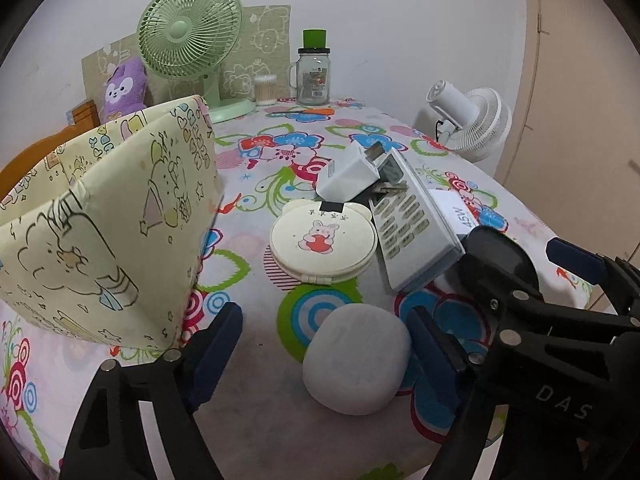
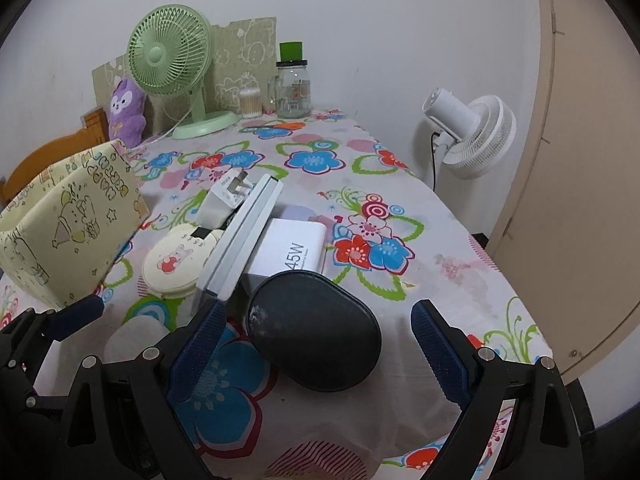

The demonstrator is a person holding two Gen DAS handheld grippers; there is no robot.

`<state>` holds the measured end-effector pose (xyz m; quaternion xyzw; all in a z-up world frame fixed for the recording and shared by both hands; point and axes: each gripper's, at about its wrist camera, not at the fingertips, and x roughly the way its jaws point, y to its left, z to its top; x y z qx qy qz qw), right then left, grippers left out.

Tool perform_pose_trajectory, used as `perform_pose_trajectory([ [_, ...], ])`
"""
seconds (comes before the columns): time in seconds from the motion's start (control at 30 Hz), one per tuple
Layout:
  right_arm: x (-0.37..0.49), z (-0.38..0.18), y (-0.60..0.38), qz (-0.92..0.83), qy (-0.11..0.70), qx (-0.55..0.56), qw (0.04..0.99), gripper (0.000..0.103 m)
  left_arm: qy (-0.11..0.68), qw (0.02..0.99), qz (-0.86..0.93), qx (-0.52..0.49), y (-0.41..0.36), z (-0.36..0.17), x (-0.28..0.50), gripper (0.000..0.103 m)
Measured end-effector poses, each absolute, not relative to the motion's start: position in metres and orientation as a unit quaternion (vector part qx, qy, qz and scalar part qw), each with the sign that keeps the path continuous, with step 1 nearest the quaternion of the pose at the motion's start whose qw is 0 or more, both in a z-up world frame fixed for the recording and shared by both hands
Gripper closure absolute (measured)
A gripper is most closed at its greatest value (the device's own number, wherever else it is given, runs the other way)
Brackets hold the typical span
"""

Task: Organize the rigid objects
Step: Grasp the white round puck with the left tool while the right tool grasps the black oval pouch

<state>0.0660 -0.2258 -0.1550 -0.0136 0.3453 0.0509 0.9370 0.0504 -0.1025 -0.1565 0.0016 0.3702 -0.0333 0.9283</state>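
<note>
A grey-white oval case (image 1: 356, 364) lies on the flowered tablecloth between the fingers of my left gripper (image 1: 323, 314). The jaws stand open: the right pad is close to the case and the left pad is well clear. A black oval case (image 2: 312, 332) lies between the fingers of my right gripper (image 2: 320, 308), also open, with gaps on both sides. Behind them lies a pile: a cream bunny compact (image 1: 322, 240), a white keypad device (image 1: 412, 224), a white plug charger (image 1: 348, 172) and a white 45W box (image 2: 292, 248). A cream cartoon-print fabric box (image 1: 108, 220) stands at the left.
At the back of the table stand a green desk fan (image 1: 188, 36), a glass jar with a green lid (image 1: 314, 76), a cotton swab tub (image 1: 265, 90) and a purple plush (image 1: 122, 88). A white fan (image 2: 472, 136) stands off the table's right edge, beside a beige door (image 2: 580, 200).
</note>
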Motion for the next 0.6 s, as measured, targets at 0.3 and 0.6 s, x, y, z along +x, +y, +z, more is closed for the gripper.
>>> perform_pose_trajectory([
  [0.3, 0.073, -0.169, -0.231, 0.054, 0.357, 0.004, 0.932, 0.008, 0.364, 0.931, -0.025, 0.002, -0.109, -0.161, 0.048, 0.036],
  [0.6, 0.079, -0.173, -0.232, 0.053, 0.364, 0.027, 0.930, 0.025, 0.363, 0.931, -0.038, 0.003, -0.112, -0.159, 0.053, 0.055],
])
